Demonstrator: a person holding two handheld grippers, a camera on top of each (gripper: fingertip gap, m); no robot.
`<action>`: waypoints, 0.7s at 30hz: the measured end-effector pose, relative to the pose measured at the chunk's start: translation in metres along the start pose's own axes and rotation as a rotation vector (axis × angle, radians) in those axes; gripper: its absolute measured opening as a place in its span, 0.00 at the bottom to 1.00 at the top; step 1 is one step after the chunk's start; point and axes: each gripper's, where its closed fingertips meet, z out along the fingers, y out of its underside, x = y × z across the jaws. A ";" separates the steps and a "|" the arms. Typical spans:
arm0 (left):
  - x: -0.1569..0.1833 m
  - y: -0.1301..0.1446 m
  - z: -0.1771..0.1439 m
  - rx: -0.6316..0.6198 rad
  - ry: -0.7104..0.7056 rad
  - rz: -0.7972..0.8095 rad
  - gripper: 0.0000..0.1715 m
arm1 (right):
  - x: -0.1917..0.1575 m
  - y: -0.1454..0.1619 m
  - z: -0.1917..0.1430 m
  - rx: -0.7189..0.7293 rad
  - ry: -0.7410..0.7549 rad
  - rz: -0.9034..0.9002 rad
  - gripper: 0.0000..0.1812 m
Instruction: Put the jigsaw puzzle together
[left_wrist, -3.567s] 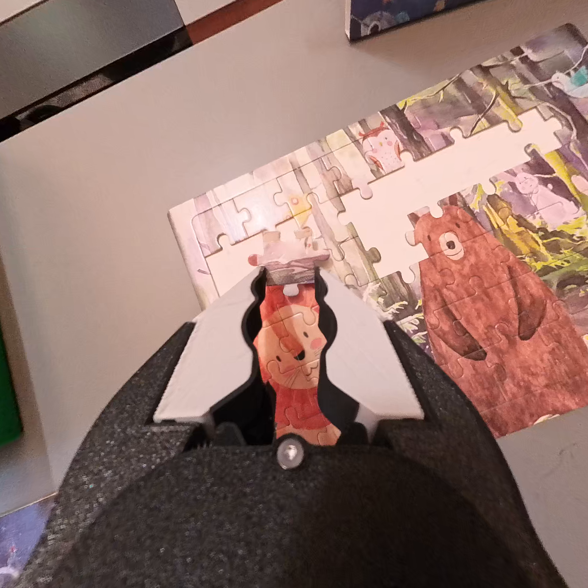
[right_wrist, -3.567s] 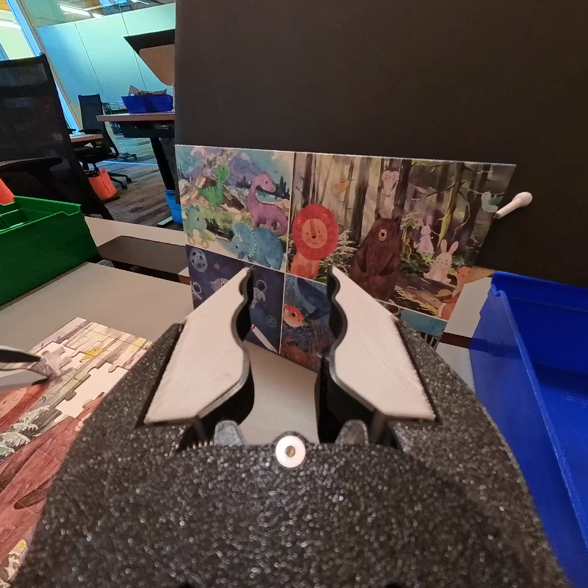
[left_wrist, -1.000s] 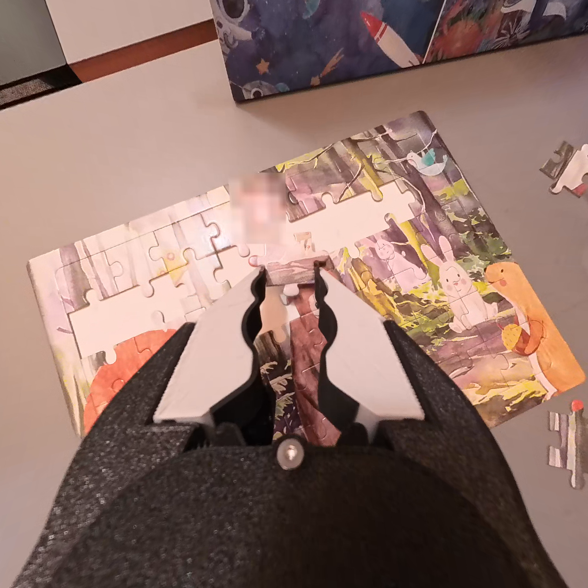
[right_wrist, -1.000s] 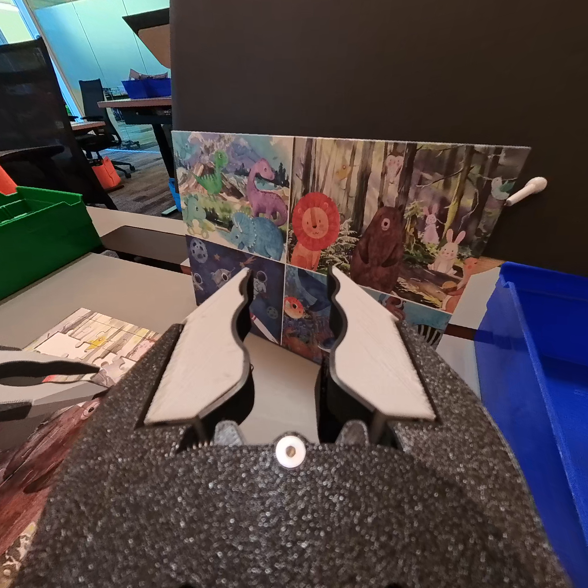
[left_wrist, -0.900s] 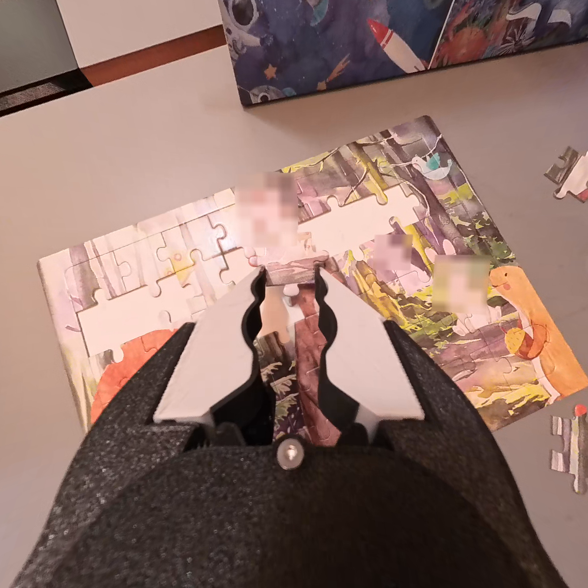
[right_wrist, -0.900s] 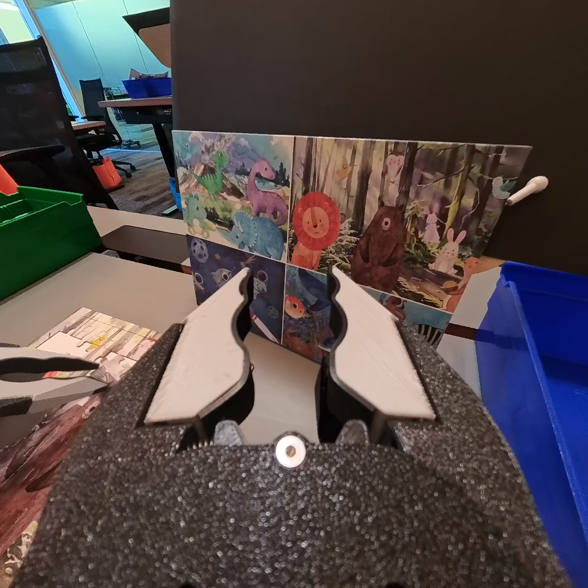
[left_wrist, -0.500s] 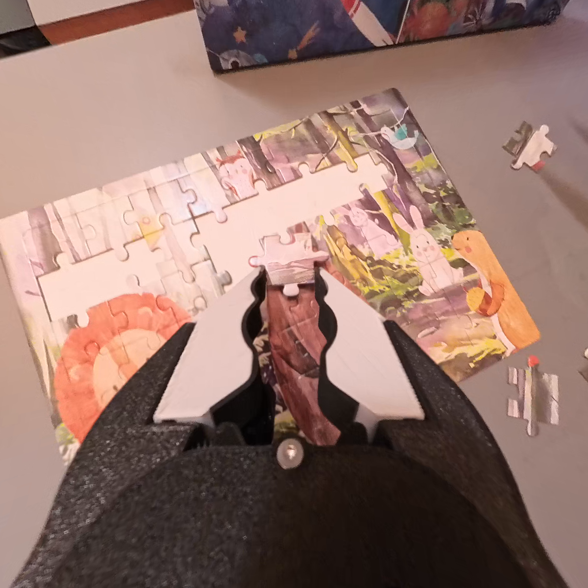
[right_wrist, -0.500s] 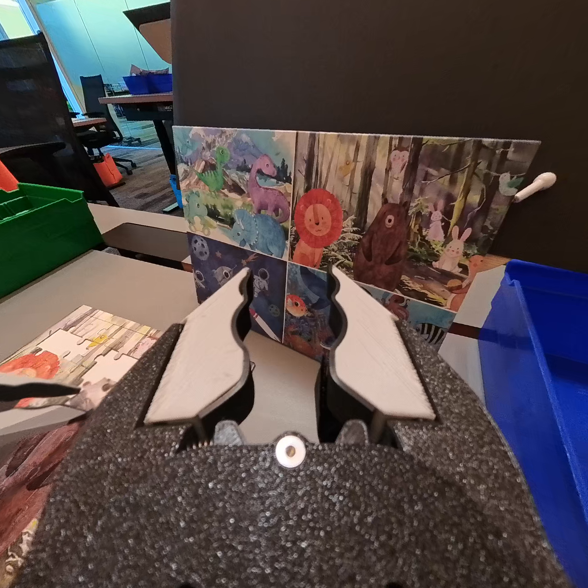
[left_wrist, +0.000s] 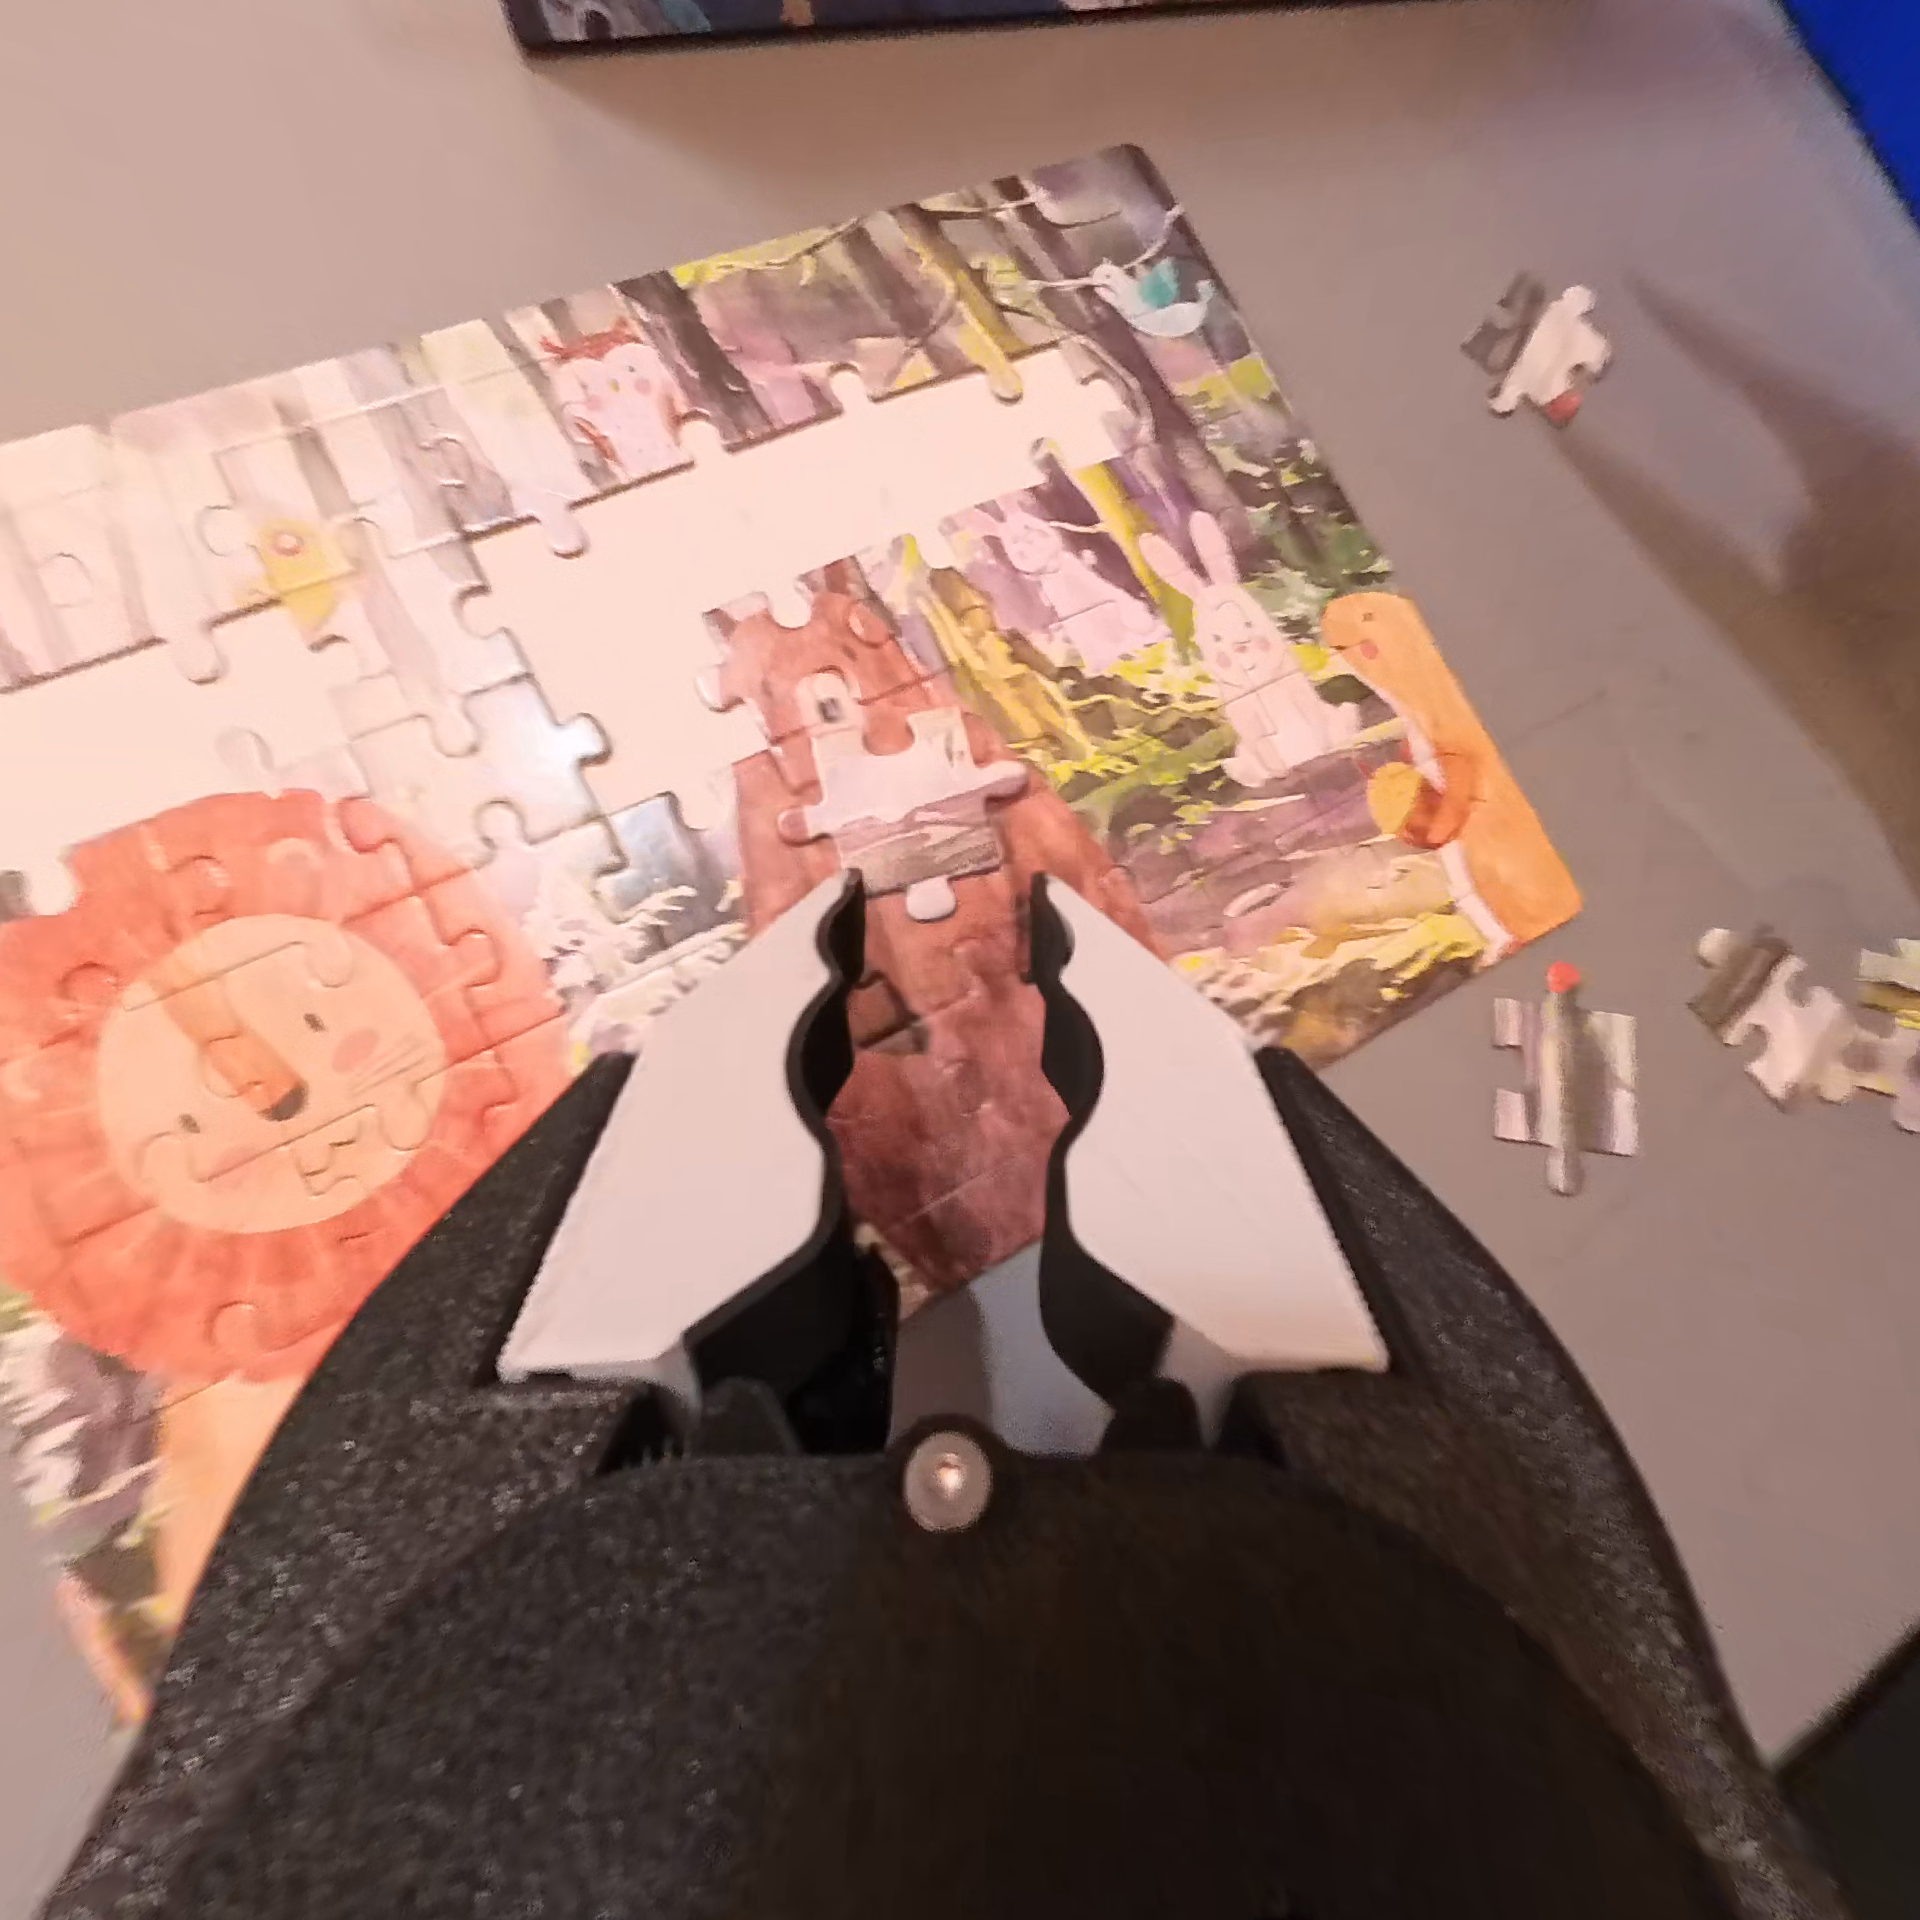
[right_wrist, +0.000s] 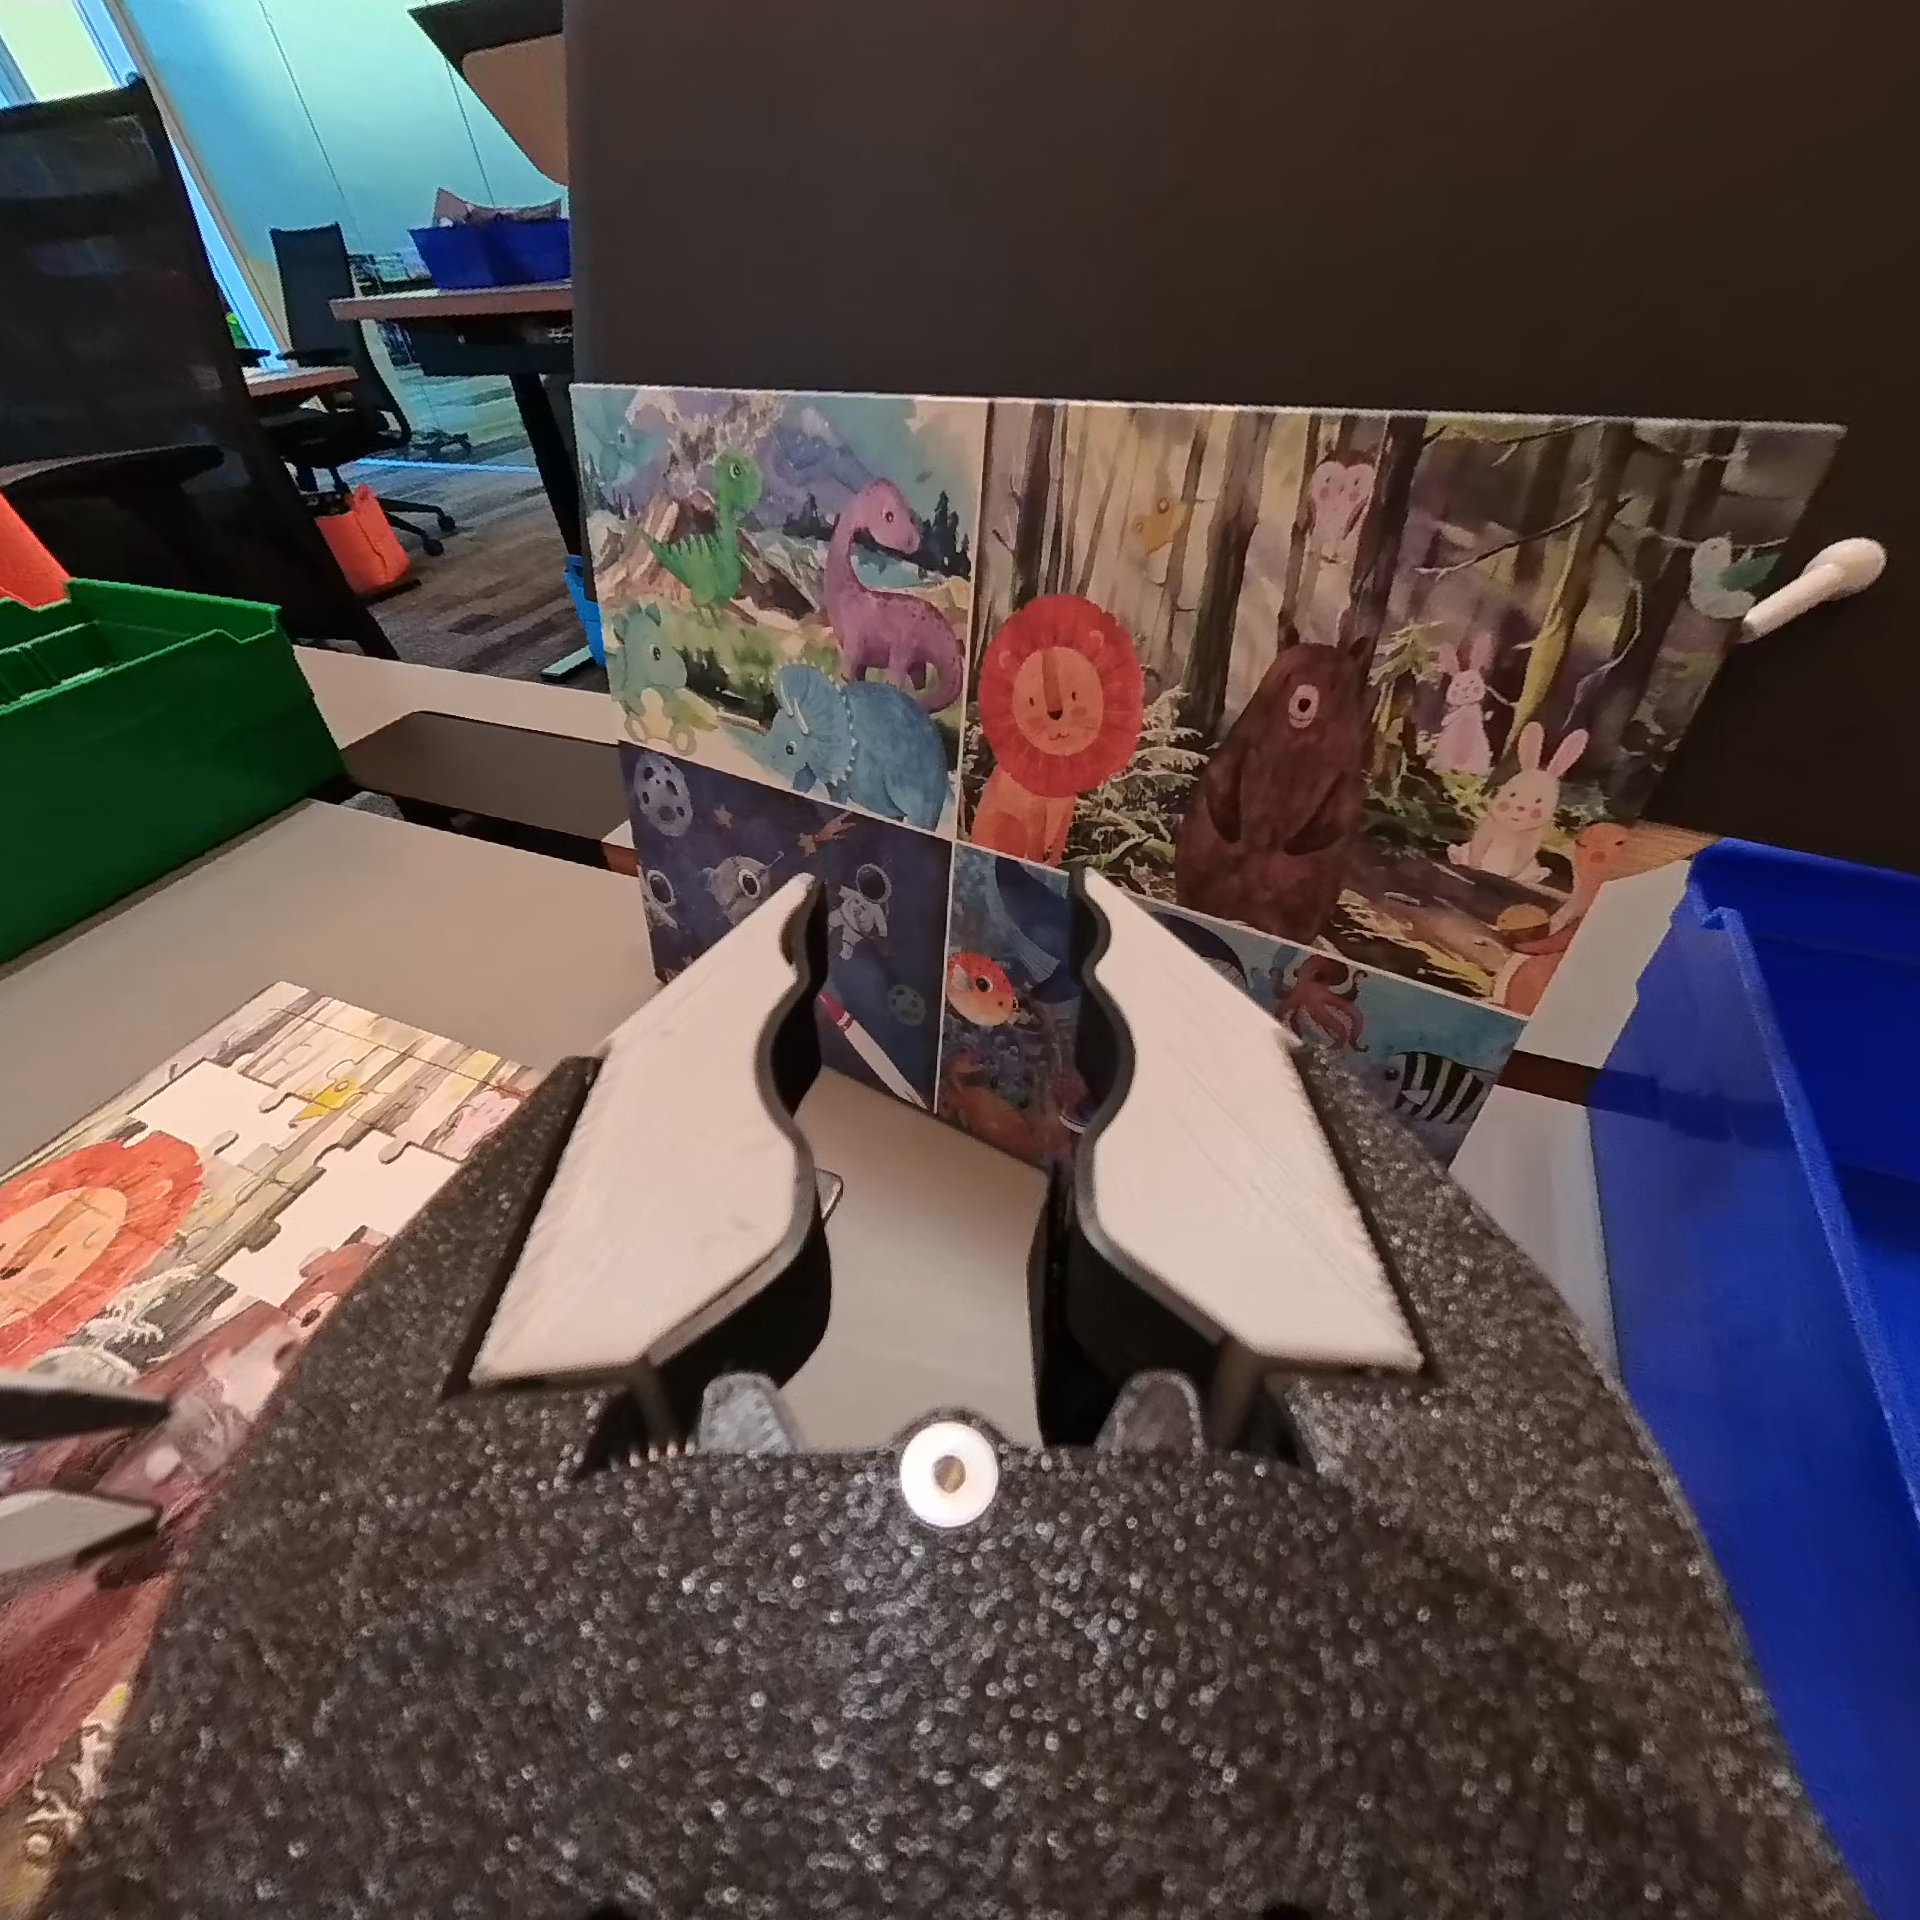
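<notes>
Items I cannot fully read from here:

- Jigsaw puzzle (left_wrist: 436, 644): its left part runs off the left wrist view's edge; its near edge is hidden under my left gripper's (left_wrist: 945, 883) black housing. Motion blur softens the whole board.
- Held piece (left_wrist: 909, 821): its near tab sits at the fingertips; whether the pads actually pinch it, I cannot tell.
- Loose pieces (left_wrist: 1564, 1081) at the right: blurred, and the farthest one is cut by the edge.
- Blue bin (right_wrist: 1787, 1143): cropped by the right wrist view's right edge.
- Picture board (right_wrist: 1143, 727): its lower middle is masked by my right gripper (right_wrist: 948, 904).
- Green bin (right_wrist: 135, 707): cut off at the left.
</notes>
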 end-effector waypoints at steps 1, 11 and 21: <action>0.007 0.000 0.000 0.002 0.037 -0.018 0.18 | 0.000 0.000 0.000 0.000 0.000 -0.002 0.25; 0.014 -0.005 -0.007 0.030 0.076 0.454 0.18 | -0.002 0.001 0.001 -0.006 -0.006 -0.006 0.25; 0.010 0.003 0.003 -0.054 0.300 0.466 0.16 | 0.000 0.000 -0.001 -0.004 -0.005 -0.003 0.25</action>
